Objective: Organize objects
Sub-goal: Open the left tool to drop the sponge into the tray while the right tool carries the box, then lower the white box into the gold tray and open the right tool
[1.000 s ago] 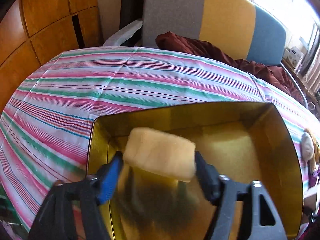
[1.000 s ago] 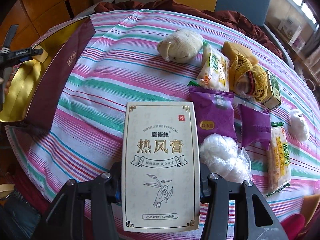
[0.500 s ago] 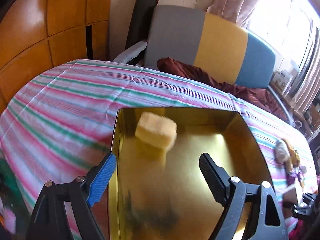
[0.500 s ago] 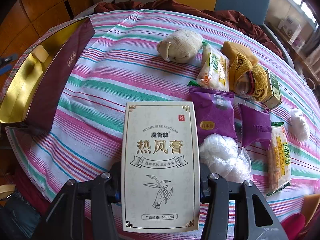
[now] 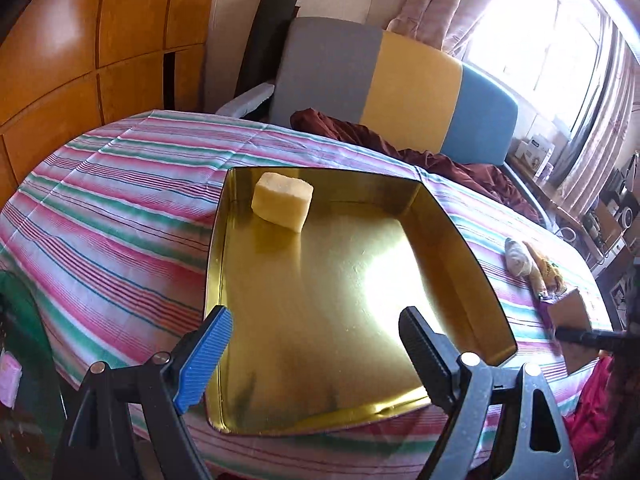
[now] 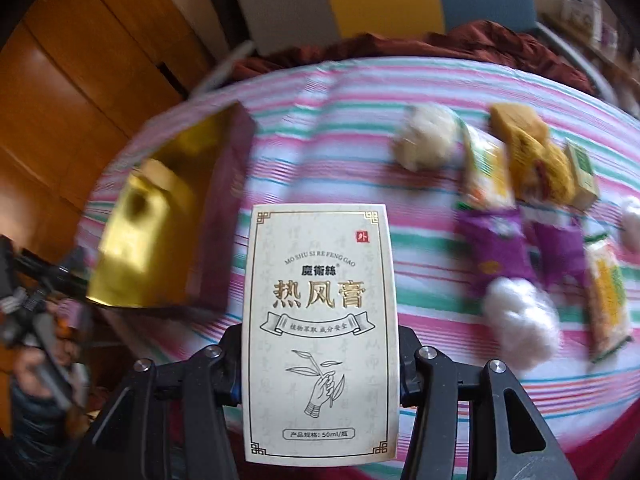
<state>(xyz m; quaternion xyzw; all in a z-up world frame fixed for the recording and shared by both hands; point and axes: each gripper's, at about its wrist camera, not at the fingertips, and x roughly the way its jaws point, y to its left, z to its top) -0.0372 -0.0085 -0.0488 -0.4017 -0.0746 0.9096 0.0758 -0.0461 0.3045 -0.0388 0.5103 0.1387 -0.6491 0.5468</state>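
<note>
We saw the left gripper (image 5: 316, 340) held above the near edge of the gold-lined box (image 5: 460, 240), its jaws spread wide with nothing between them. One pad was blue, the other black. The box sat open on the striped cloth (image 5: 120, 208) that covered the counter. Inside it, in the far left corner, lay a pale yellow block (image 5: 282, 200), resting on the shiny floor of the box and close to its back wall. The rest of the box floor was bare and caught a bright glare.

The right gripper (image 6: 320, 376) had its jaws closed against the two long sides of a cream carton (image 6: 318, 320) printed with gold Chinese lettering and a drawing of a hand with a sprig. The carton stood upright in the grip, clear of the cloth. From this view the box appeared to the left, its maroon outer wall facing the carton, and the picture was blurred.

To the right on the cloth lay a loose spread of things: a whitish cloth bundle (image 6: 426, 140), a yellow knitted piece (image 6: 532, 164), a small green and tan carton (image 6: 582, 176), two purple packets (image 6: 500, 248), two yellow snack packs (image 6: 486, 172) and a white fluffy wad (image 6: 520, 320). Behind the counter stood a grey, yellow and blue seat back (image 5: 400, 76) with a dark red cloth (image 5: 360, 136) in front of it.
</note>
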